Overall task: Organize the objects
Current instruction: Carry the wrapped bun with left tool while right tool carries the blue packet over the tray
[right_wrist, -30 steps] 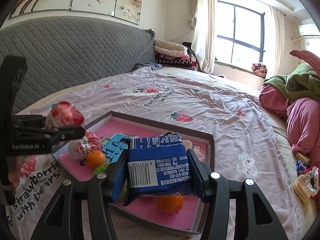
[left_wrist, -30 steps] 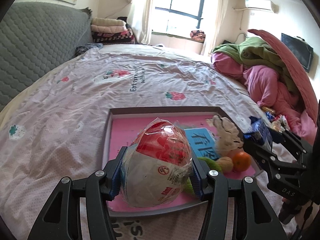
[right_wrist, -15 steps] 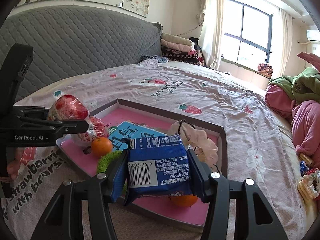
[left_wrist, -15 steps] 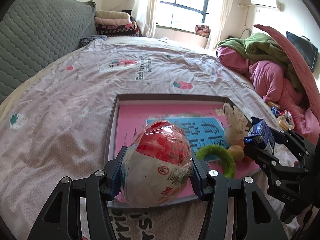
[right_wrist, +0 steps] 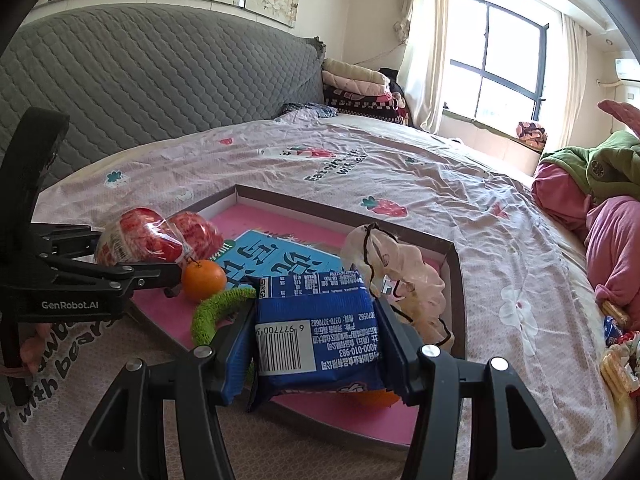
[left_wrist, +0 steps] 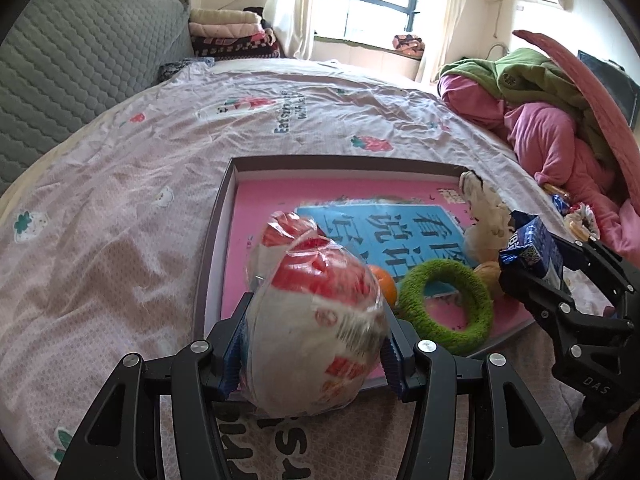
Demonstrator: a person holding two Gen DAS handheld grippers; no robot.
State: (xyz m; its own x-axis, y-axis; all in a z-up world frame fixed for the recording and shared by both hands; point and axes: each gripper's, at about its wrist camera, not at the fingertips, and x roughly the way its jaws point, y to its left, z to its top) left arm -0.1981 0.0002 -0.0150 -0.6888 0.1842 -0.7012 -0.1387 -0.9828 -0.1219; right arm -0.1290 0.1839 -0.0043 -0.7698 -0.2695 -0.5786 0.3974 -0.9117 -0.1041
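My left gripper (left_wrist: 316,340) is shut on a round red-and-white wrapped packet (left_wrist: 316,320), low over the near left corner of a grey-rimmed tray (left_wrist: 216,240) with a pink floor. The right wrist view shows that packet (right_wrist: 136,240) beside a second one like it (right_wrist: 196,232) lying in the tray (right_wrist: 340,216). My right gripper (right_wrist: 316,336) is shut on a blue snack packet (right_wrist: 316,320) above the tray's near edge. In the tray lie a blue book (left_wrist: 384,232), a green ring (left_wrist: 444,304), an orange (right_wrist: 204,280) and a cream scrunchie (right_wrist: 400,264).
The tray sits on a bed with a pink strawberry sheet (left_wrist: 120,220). A heap of pink and green bedding (left_wrist: 540,120) fills the right side. Loose snack wrappers (right_wrist: 616,344) lie on the sheet to the right. A grey padded headboard (right_wrist: 140,80) stands at the left.
Both grippers have come down toward the tray, which now looks larger and closer. Each holds the same packet as before.
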